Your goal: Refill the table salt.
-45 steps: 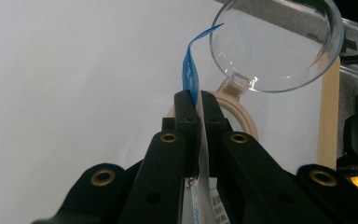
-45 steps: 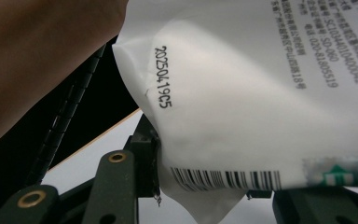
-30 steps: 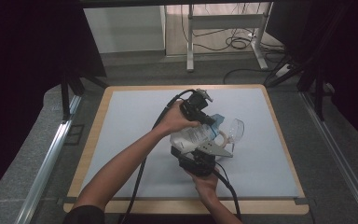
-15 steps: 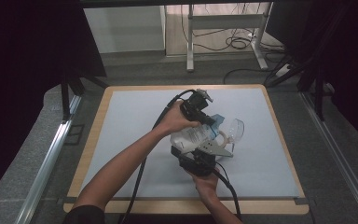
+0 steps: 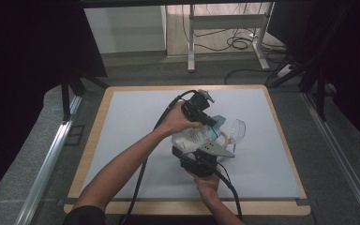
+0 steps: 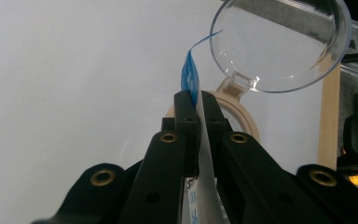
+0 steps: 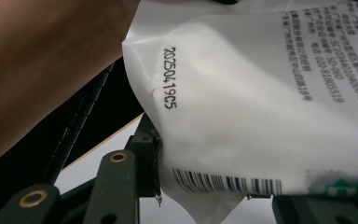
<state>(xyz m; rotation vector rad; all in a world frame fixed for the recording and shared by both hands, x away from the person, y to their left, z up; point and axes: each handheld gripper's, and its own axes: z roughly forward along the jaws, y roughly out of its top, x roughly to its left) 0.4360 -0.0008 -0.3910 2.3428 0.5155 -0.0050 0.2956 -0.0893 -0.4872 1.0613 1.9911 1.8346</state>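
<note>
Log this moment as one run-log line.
left claw: shut on pouch top | right claw: grips pouch bottom | jar lid: open

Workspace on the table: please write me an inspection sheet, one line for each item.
Surface: pale sheet on a wood-edged board, bare around the work.
Job's things: white printed pouch with a barcode and a blue top edge, held above a beige jar whose clear hinged lid stands open.
Clutter: nothing seen.
Grippers: left gripper is shut on the pouch's top edge; right gripper holds the pouch's lower part between its jaws.
Cables: a black cable trails from each gripper; more cables lie on the floor behind.
Surroundings: black curtains, metal table legs, grey floor.
</note>
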